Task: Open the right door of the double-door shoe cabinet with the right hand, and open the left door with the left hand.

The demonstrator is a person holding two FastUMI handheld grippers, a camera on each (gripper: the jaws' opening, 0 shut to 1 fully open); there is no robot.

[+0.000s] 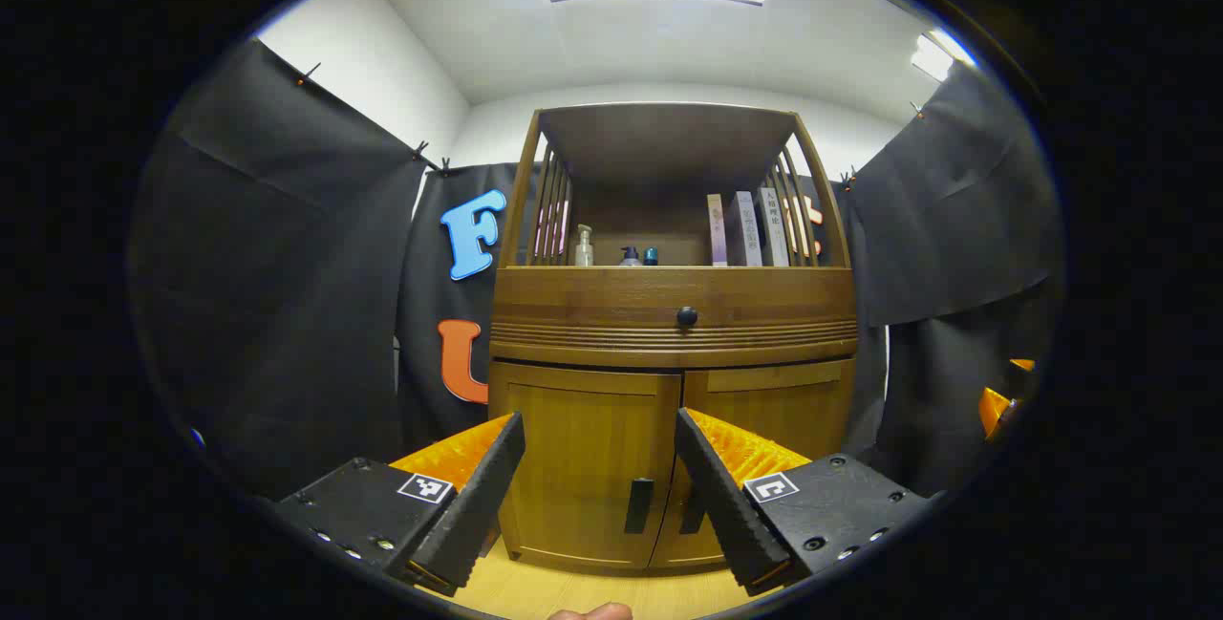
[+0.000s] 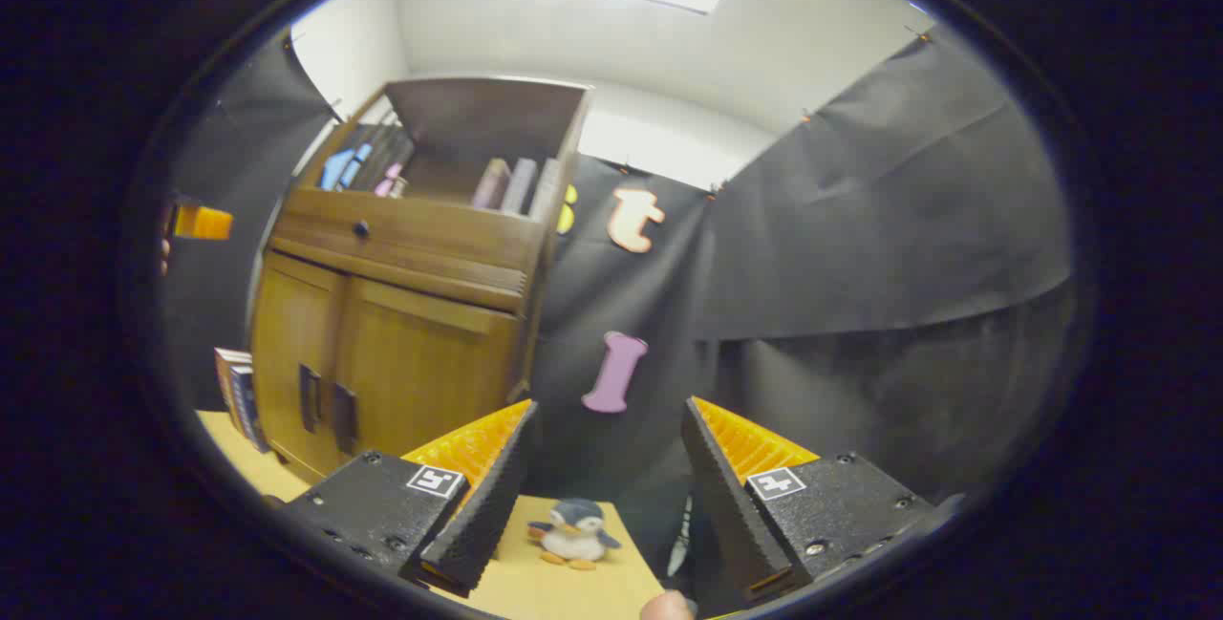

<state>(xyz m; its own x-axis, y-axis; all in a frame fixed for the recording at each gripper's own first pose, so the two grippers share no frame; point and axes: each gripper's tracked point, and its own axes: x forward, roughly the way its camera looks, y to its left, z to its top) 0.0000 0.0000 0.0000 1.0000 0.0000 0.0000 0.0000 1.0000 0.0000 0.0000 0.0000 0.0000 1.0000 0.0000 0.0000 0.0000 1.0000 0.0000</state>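
— Where does the shoe cabinet [image 1: 669, 333] stand relative to the left gripper [image 1: 600, 496]?
— Straight ahead of it; both doors are closed, and the left door [image 1: 583, 467] with its dark handle [image 1: 638, 505] shows between the spread, empty fingers.
— And the right gripper [image 2: 602, 505]?
— Its jaws are also apart, holding nothing. The cabinet sits off to its left, well apart; a toy penguin [image 2: 573, 532] rests on the table [image 2: 592, 582] between its fingers.
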